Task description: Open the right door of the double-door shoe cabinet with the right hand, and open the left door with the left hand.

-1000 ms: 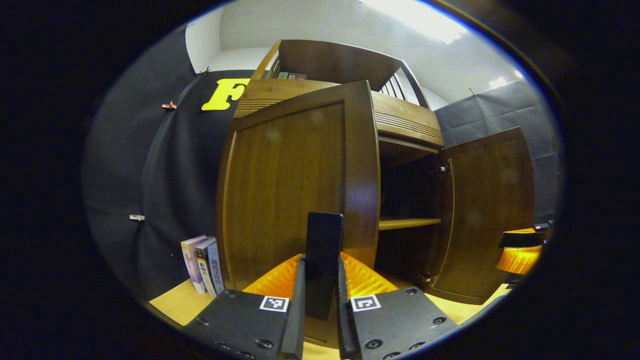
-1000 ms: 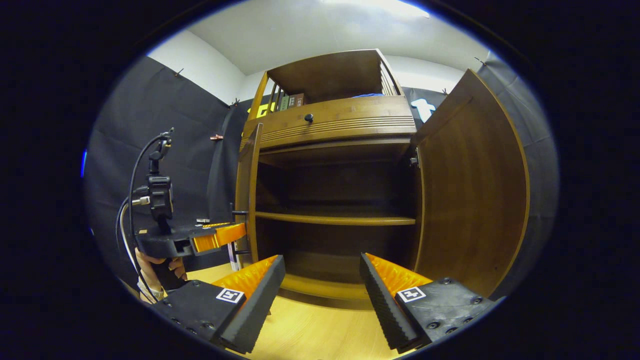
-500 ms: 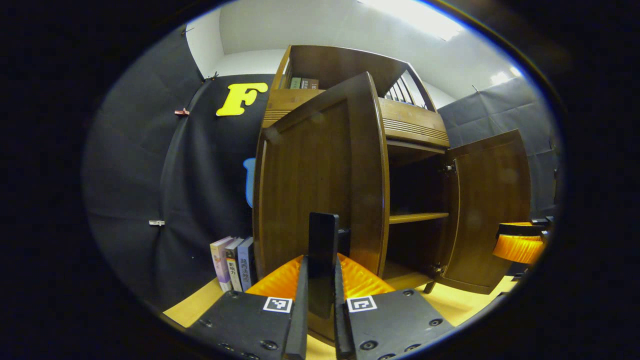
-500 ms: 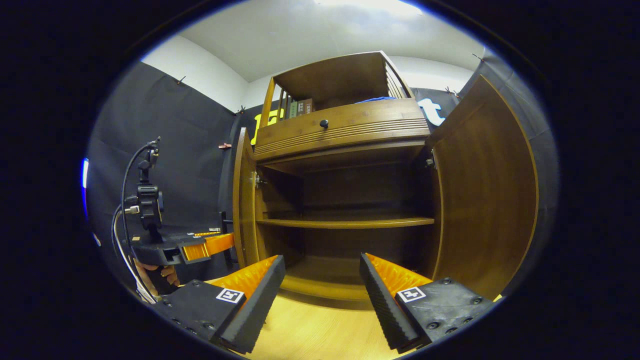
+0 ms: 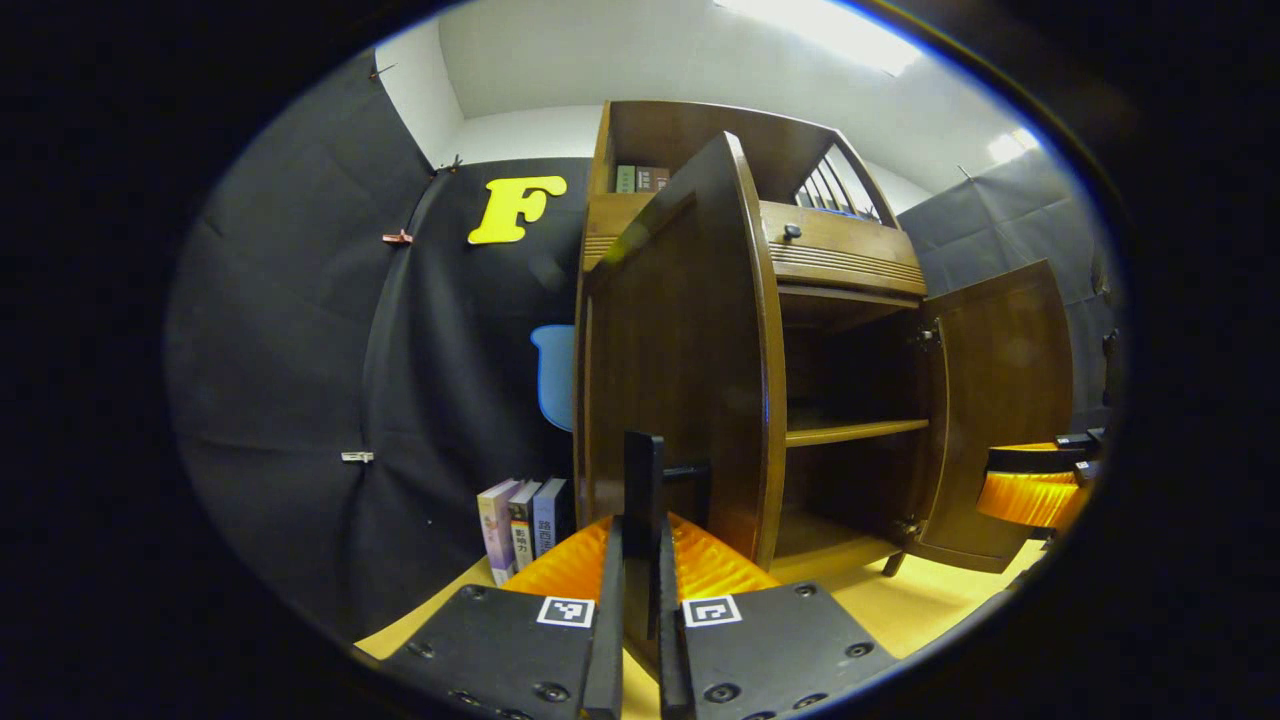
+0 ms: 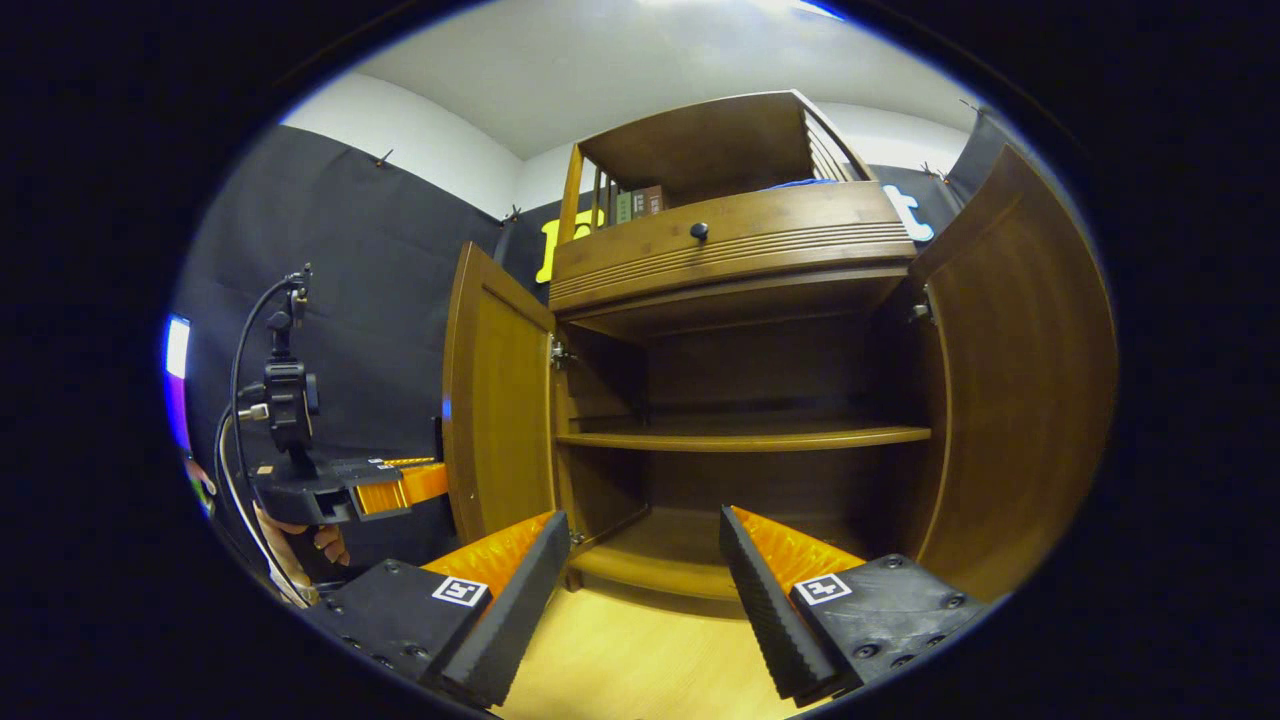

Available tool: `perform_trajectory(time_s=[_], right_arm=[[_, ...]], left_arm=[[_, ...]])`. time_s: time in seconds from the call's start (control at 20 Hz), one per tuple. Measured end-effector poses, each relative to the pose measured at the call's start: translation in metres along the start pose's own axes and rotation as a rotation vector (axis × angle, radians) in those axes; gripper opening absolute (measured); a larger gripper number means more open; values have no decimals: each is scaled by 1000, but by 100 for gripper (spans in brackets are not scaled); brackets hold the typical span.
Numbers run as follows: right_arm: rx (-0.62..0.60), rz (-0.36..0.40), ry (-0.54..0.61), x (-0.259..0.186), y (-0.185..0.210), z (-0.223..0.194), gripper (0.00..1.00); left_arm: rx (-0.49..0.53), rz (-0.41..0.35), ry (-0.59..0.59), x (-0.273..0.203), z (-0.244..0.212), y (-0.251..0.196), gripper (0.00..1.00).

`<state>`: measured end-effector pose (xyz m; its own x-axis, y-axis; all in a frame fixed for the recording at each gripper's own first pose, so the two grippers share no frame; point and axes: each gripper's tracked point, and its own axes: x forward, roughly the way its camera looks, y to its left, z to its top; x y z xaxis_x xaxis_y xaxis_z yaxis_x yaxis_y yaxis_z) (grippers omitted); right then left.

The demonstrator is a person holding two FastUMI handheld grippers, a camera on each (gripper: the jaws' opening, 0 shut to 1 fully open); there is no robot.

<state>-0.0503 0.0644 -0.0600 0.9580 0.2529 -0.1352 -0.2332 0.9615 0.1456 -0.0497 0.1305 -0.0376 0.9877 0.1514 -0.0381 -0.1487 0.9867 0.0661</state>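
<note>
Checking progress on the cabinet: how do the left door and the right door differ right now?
The left door has the left gripper shut on its handle; the right door stands free, with the right gripper open and apart from it. The left door has books standing beside it; the right door has none in sight. Both are swung open, baring the shelf.

A pale wooden floor [image 6: 620, 660] carried the cabinet [image 6: 740, 255], which stood directly on it. Three books [image 5: 520, 522] stood upright on the floor just beside the cabinet's left side, against the black cloth wall.
</note>
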Motion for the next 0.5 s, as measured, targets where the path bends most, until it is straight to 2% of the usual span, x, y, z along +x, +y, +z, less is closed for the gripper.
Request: perform_trajectory(time_s=[0.25, 0.3, 0.35, 0.45, 0.5], right_arm=[[15, 48, -4, 9, 22, -2, 94], [19, 53, -7, 11, 25, -1, 95], [21, 57, -8, 13, 27, 0, 95], [22, 66, -8, 16, 32, 0, 95], [21, 71, -7, 17, 34, -2, 95]], left_arm=[[-1, 115, 28, -12, -8, 49, 12], [-8, 109, 30, -15, -7, 56, 13], [-27, 109, 29, -19, -7, 57, 5], [-21, 129, 23, -31, -3, 67, 5], [-11, 138, 16, -39, 0, 70, 12]])
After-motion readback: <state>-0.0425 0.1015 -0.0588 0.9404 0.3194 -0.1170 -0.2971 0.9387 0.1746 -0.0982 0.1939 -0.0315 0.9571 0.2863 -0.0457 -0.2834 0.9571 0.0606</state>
